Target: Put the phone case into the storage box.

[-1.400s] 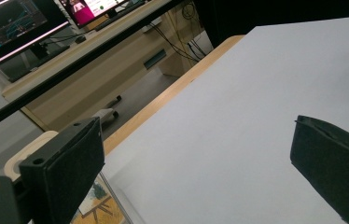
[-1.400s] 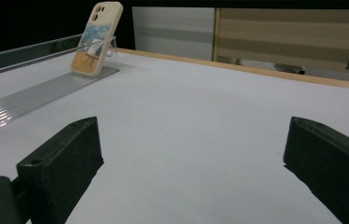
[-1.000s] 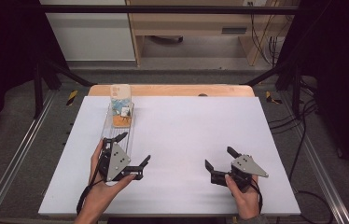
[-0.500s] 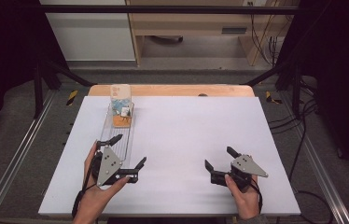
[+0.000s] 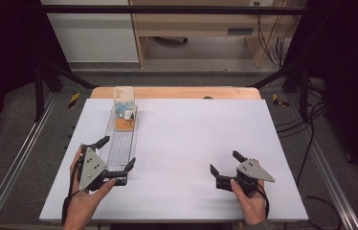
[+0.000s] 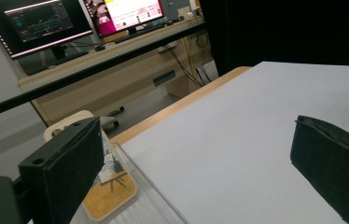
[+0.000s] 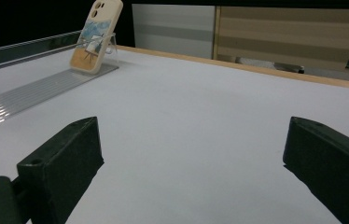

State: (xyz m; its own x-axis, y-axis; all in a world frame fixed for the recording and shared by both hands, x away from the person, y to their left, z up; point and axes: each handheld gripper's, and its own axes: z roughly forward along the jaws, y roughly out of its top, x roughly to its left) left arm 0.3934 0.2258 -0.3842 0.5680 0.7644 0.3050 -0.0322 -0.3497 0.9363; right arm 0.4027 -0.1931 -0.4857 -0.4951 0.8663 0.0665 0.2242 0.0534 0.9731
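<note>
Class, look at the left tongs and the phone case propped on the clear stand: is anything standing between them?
Nothing visible does. The left tongs are open at the near end of the clear stand, and the phone case leans at its far end. Between them lies the stand's bare ribbed base.

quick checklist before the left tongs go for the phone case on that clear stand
1. Left tongs open: ok, jaws wide apart and empty.
2. Phone case seated: ok, it leans upright at the far end of the clear ribbed stand.
3. Path to the case: ok, nothing lies on the stand between the left tongs and the case.
4. Left tongs lined up: not ok, they sit at the stand's near end, short of the case.
5. Right tongs out of the way: ok, open and empty over the white table, far to the other side.
6. Stand fixed to the table: cannot tell.
</note>
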